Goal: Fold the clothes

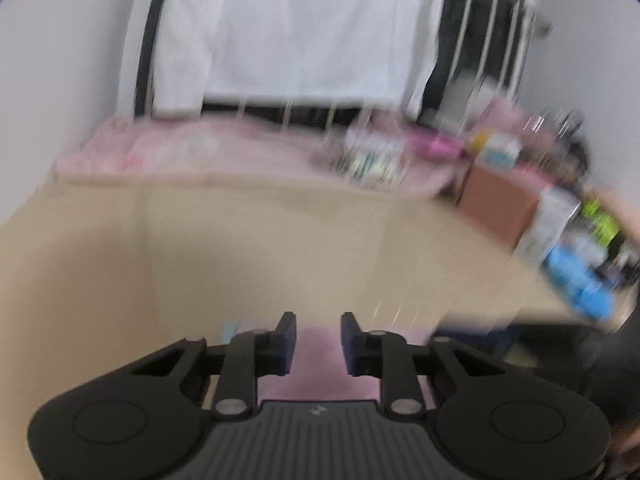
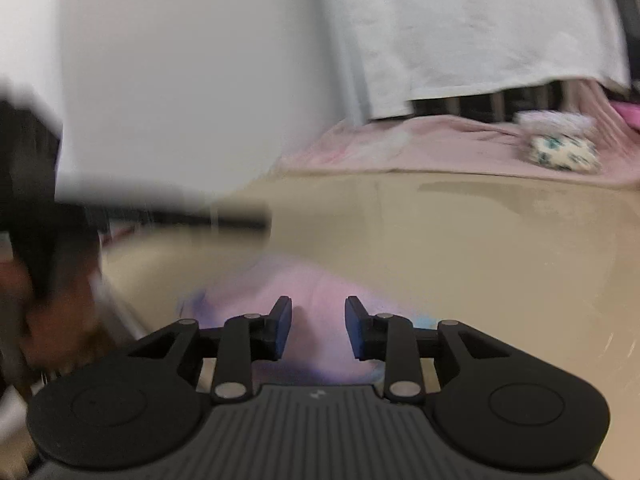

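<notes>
A pink garment (image 1: 320, 376) lies on the beige table (image 1: 240, 260), right under my left gripper (image 1: 319, 340). The jaws stand a little apart and the cloth shows through the gap; no pad visibly presses on it. In the right wrist view the same pink garment (image 2: 320, 292) spreads out on the table (image 2: 480, 260) ahead of and beneath my right gripper (image 2: 319, 328). Its jaws are also apart, with cloth behind the gap and nothing pinched. Both views are blurred.
Beyond the table's far edge lies a pink blanket (image 1: 200, 152), with a white sheet (image 1: 300, 32) hanging on a rail behind. Boxes and clutter (image 1: 500, 204) stand at the right. A patterned bundle (image 2: 560, 152) rests on the blanket. A person's hand (image 2: 52, 312) blurs the left.
</notes>
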### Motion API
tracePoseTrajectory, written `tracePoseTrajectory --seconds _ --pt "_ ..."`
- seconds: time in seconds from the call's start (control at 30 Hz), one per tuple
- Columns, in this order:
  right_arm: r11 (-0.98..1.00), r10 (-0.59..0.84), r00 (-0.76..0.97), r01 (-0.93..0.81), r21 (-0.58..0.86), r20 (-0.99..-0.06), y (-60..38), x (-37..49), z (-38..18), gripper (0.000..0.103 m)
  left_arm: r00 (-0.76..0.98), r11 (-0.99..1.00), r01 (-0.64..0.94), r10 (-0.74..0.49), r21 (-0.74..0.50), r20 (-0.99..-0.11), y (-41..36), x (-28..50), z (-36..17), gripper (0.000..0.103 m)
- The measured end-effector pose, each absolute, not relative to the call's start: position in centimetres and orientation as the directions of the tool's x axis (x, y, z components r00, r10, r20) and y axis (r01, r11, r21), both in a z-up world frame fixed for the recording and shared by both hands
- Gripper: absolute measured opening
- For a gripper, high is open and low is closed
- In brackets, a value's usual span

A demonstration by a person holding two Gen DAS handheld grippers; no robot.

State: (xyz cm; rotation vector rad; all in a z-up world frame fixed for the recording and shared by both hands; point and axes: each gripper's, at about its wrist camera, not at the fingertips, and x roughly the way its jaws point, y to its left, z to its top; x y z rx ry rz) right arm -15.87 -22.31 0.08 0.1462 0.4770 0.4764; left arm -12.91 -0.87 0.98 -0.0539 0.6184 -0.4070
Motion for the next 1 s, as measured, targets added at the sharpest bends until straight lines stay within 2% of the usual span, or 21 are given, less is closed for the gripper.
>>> tracePoseTrajectory --seconds 0.1,0.2,0.27,0.3,0.33,0.43,0.53,0.6,0.67,0.73,0.8,0.83,0.9,0.93,1.0 --pt "0.913 0.399 0.804 -0.308 0.266 -0.441 -22.0 -14.5 -0.2 0.029 0.731 0.940 0.298 -0.338 -0.169 -0.593 -0.3 -12.7 -1.1 0.022" --pt "0.939 0.343 0.793 -0.282 0.195 -0.504 -20.2 -13.7 -1.7 0.030 0.768 0.957 0.236 -0.289 -0.168 -0.572 0.8 -13.3 -1.0 0.026" --pt "0.966 0.260 0.842 -0.223 0.134 -0.473 -20.3 -14.7 -1.7 0.035 0.802 0.969 0.170 -0.241 -0.179 -0.546 2.4 -13.8 -0.4 0.049" --pt "0.968 0.248 0.853 -0.199 0.154 -0.458 -20.8 -15.3 -1.4 0.043 0.821 0.974 0.133 -0.212 -0.184 -0.530 3.4 -14.1 -0.1 0.066" --pt "0.966 0.246 0.859 -0.177 0.190 -0.449 -21.5 -15.9 -1.1 0.053 0.793 0.963 0.142 -0.250 -0.230 -0.555 4.0 -13.6 0.0 0.070" --pt "0.938 0.273 0.837 -0.122 0.325 -0.475 -22.8 -16.9 -0.8 0.056 0.696 0.916 0.159 -0.368 -0.367 -0.617 5.9 -12.4 0.1 0.070" --pt "0.896 0.337 0.790 -0.103 0.431 -0.512 -22.2 -16.9 -1.7 0.057 0.660 0.883 0.164 -0.430 -0.441 -0.616 5.3 -11.7 -0.2 0.071" --pt "0.900 0.330 0.796 -0.103 0.424 -0.507 -21.3 -17.0 -2.0 0.059 0.673 0.910 0.165 -0.386 -0.381 -0.631 4.3 -11.8 0.0 0.070" --pt "0.924 0.293 0.804 -0.098 0.371 -0.518 -20.1 -17.0 -2.0 0.059 0.671 0.925 0.188 -0.366 -0.330 -0.645 3.5 -12.1 0.2 0.062" --pt "0.963 0.245 0.814 -0.142 0.228 -0.526 -18.1 -17.1 -2.2 0.055 0.652 0.923 0.240 -0.384 -0.302 -0.654 2.9 -12.8 0.0 0.039" --pt "0.977 0.209 0.827 -0.153 0.148 -0.522 -17.6 -17.5 -2.2 0.055 0.649 0.928 0.253 -0.372 -0.273 -0.664 2.4 -13.4 0.0 0.034" --pt "0.981 0.193 0.833 -0.153 0.118 -0.519 -17.5 -17.7 -2.2 0.056 0.642 0.925 0.245 -0.379 -0.290 -0.666 2.7 -13.5 0.1 0.034" --pt "0.979 0.190 0.826 -0.117 0.169 -0.530 -18.3 -17.7 -1.9 0.059 0.628 0.918 0.228 -0.393 -0.324 -0.672 3.3 -13.6 0.2 0.038" --pt "0.974 0.193 0.821 -0.093 0.207 -0.538 -18.9 -17.6 -1.6 0.062 0.628 0.918 0.234 -0.394 -0.320 -0.671 3.1 -13.6 0.2 0.048" --pt "0.958 0.225 0.814 -0.084 0.275 -0.535 -19.4 -17.8 -1.3 0.063 0.627 0.918 0.246 -0.395 -0.310 -0.671 2.8 -13.4 0.2 0.060"
